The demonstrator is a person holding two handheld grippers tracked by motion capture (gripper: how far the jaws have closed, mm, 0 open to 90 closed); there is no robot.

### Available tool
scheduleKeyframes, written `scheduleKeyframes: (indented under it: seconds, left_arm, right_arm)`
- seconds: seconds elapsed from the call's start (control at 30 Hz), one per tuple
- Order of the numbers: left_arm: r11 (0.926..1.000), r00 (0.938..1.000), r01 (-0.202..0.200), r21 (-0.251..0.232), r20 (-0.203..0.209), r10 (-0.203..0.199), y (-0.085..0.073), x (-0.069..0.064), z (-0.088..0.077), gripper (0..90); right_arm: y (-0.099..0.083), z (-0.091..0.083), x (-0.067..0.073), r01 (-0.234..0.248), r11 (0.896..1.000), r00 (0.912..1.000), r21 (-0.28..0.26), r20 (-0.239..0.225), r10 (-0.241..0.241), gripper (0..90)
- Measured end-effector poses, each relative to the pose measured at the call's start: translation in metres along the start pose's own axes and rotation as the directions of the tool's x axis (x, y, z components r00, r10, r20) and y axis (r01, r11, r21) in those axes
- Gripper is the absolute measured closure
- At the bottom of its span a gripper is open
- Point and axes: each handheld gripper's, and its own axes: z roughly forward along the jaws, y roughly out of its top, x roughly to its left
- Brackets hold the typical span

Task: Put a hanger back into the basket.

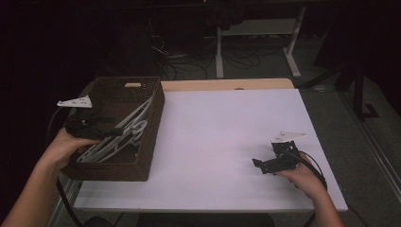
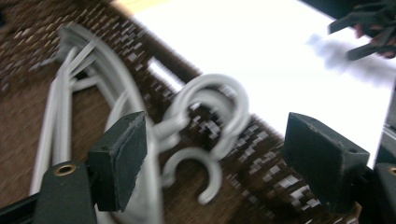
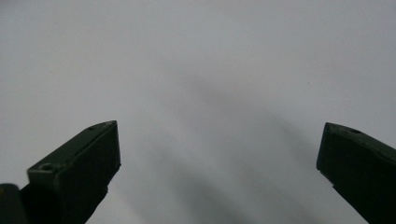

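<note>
Hangers (image 1: 124, 134) lie in my basket (image 1: 152, 124) at left, my left gripper (image 2: 212, 158) wide above them; next, I lift clear, right gripper (image 3: 219, 158) wide and empty.

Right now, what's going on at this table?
A person works with two grippers. The left gripper hangs over the brown woven basket, jaws open above the white hangers lying inside, gripping none. The right gripper waits open over the bare white tabletop, holding nothing.
</note>
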Motion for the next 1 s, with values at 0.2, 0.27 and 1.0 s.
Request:
scheduleKeyframes:
  seconds: [0.2,0.27,1.0]
  left_arm:
    - [0.9969,0.9987,-0.033,-0.071,0.036,0.036,0.013,-0.027,0.007,16.5]
    - [0.9961,0.9981,-0.036,-0.080,0.046,0.040,0.014,-0.032,0.009,15.3]
    - [0.9920,0.9890,-0.107,-0.068,0.095,0.113,0.014,-0.069,0.053,2.4]
  right_arm:
    - [0.008,-0.005,0.005,0.015,1.000,0.9994,0.004,-0.032,-0.015,0.0]
    - [0.009,-0.006,0.005,0.020,1.000,0.9991,0.000,-0.036,-0.020,0.0]
    - [0.065,-0.036,0.022,0.093,0.987,0.9877,-0.133,-0.114,-0.108,0.0]
